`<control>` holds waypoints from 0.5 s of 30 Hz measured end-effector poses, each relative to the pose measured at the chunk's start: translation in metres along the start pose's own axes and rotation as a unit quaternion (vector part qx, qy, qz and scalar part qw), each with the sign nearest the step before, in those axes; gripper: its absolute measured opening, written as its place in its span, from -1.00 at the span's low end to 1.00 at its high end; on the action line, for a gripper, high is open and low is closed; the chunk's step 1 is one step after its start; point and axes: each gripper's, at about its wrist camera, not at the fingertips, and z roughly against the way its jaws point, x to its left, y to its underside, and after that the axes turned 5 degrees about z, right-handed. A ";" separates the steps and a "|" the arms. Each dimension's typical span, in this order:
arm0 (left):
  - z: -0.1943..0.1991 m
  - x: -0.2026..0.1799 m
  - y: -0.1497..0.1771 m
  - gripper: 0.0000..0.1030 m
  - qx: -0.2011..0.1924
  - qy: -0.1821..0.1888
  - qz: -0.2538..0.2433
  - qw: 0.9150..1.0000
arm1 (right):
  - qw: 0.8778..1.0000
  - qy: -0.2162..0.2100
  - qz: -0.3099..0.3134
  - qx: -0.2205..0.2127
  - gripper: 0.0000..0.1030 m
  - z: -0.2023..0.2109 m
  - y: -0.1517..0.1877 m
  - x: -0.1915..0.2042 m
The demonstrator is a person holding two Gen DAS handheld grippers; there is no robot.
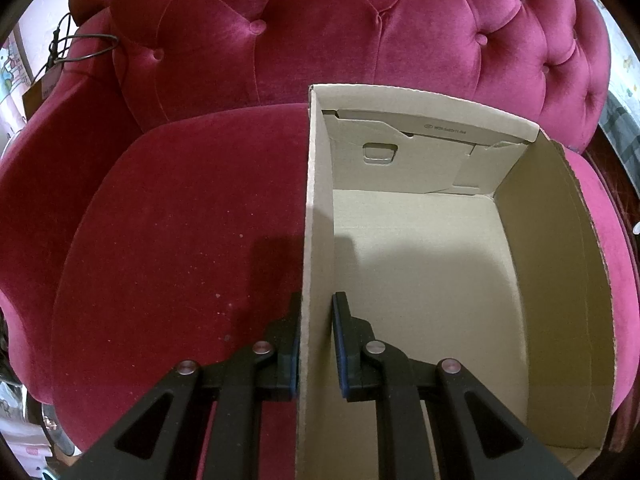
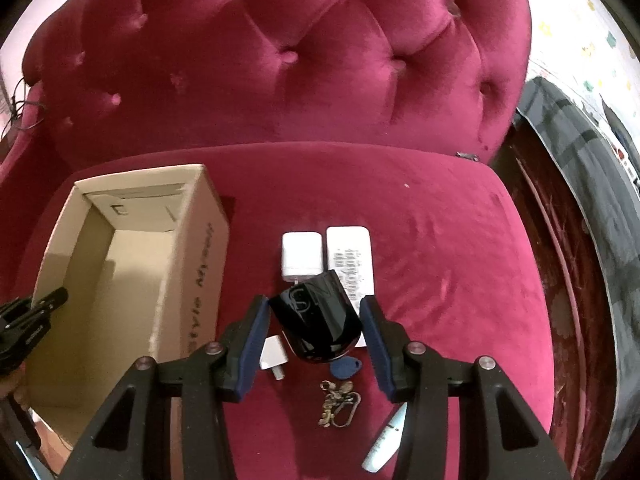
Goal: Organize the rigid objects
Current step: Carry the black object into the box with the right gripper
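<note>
Two tongs: left (image 1: 316, 340) pinches cardboard box (image 1: 420, 264) wall; right (image 2: 314, 320) clamps black case (image 2: 314, 322) above keyring (image 2: 338, 402).

1. This is a home, most likely a living room or bedroom: a deep-buttoned armchair (image 2: 280, 60) in crimson velvet fills both views.
2. Left of the armchair's arm, a thin black cable (image 1: 80, 46) loops against a pale wall.
3. Right of the armchair, a white cloth or wallpaper with small coloured cartoon prints (image 2: 592, 28) hangs behind it, with a dark grey checked fabric (image 2: 580, 152) lying beside the seat.
4. On the armchair's seat sit everyday household bits: white chargers (image 2: 302, 254), a bunch of keys (image 2: 338, 402) and an open cardboard box (image 2: 192, 260).
</note>
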 end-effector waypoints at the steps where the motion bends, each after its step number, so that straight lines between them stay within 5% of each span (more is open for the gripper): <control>1: 0.000 0.000 0.000 -0.72 0.000 0.000 -0.001 1.000 | 1.000 -0.002 0.002 -0.002 -0.03 0.002 -0.001 0.003; 15: 0.001 -0.002 0.000 -0.72 -0.001 -0.002 -0.001 1.000 | 0.998 -0.047 0.029 -0.021 -0.03 0.018 -0.019 0.066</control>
